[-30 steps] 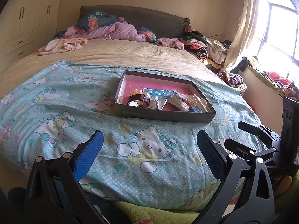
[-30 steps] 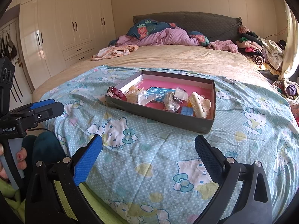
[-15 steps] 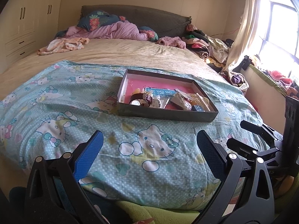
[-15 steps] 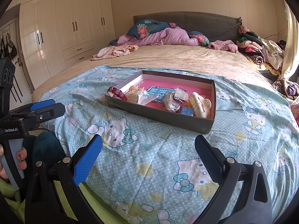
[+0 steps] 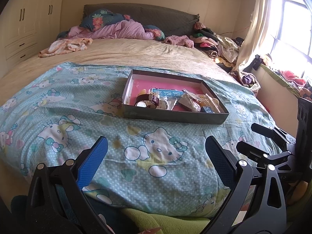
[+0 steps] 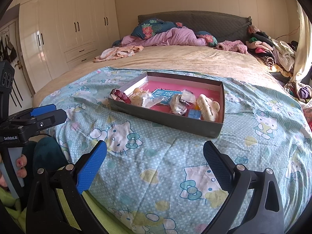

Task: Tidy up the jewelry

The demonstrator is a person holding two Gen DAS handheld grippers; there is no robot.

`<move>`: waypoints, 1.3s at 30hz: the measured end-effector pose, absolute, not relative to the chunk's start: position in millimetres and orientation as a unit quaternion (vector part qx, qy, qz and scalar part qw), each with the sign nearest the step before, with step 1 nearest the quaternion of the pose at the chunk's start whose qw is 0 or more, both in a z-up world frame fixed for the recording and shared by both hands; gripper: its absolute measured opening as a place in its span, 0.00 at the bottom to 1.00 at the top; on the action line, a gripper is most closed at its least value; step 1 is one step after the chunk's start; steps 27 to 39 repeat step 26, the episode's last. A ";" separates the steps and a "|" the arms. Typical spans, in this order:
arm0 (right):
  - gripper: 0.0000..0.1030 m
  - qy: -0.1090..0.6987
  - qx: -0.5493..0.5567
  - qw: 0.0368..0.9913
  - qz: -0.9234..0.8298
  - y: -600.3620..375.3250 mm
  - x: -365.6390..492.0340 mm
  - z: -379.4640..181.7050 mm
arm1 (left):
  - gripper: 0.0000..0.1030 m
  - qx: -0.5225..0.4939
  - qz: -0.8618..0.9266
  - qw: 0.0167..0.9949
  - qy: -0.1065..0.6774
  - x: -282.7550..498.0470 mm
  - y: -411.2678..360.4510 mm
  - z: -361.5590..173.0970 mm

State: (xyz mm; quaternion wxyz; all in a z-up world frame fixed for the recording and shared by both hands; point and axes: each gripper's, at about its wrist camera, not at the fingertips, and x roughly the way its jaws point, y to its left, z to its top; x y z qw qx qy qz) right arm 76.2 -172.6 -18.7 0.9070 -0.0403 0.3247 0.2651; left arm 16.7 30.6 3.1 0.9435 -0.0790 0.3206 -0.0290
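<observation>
Jaws wide on both grippers, nothing between them, both held back at the near edge of the bed.

The left gripper (image 5: 156,152) and right gripper (image 6: 155,156) hover over the cartoon-cat quilt (image 6: 156,165), well short of the shallow grey cardboard box (image 6: 169,120) with its pink floor. All the jewelry lies jumbled inside it: a maroon leather-strap watch (image 5: 145,101) at the left end, crinkly clear plastic packets (image 6: 177,103) in the middle, a cream plastic hair claw (image 6: 207,107) and a small blue box (image 6: 194,114) at the right. This fits sorting about to start or a box already filled (I cannot tell which). Any pick calls for a narrow, precise pinch, since the film is slippery.
</observation>
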 end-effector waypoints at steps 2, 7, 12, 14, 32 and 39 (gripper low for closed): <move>0.96 0.330 -0.042 0.906 0.261 -172.6 78.8 -23.1 | 0.91 -0.073 -0.024 0.943 0.324 17.6 30.9 1.2; 0.96 0.344 -0.040 0.905 0.247 -177.8 87.8 -31.5 | 0.91 -0.072 -0.019 0.938 0.338 22.7 31.2 -3.8; 0.96 0.361 -0.028 0.908 0.210 -200.5 108.3 -42.9 | 0.91 -0.083 -0.003 0.930 0.358 33.7 42.4 -15.6; 0.96 0.372 -0.010 0.910 0.184 -218.9 122.2 -48.9 | 0.91 -0.093 0.007 0.927 0.363 40.2 53.2 -19.5; 0.96 0.393 0.054 0.915 -0.078 -398.2 238.7 -81.1 | 0.91 -0.177 0.231 0.876 0.386 156.6 239.1 -38.7; 0.96 0.393 0.054 0.915 -0.078 -398.2 238.7 -81.1 | 0.91 -0.177 0.231 0.876 0.386 156.6 239.1 -38.7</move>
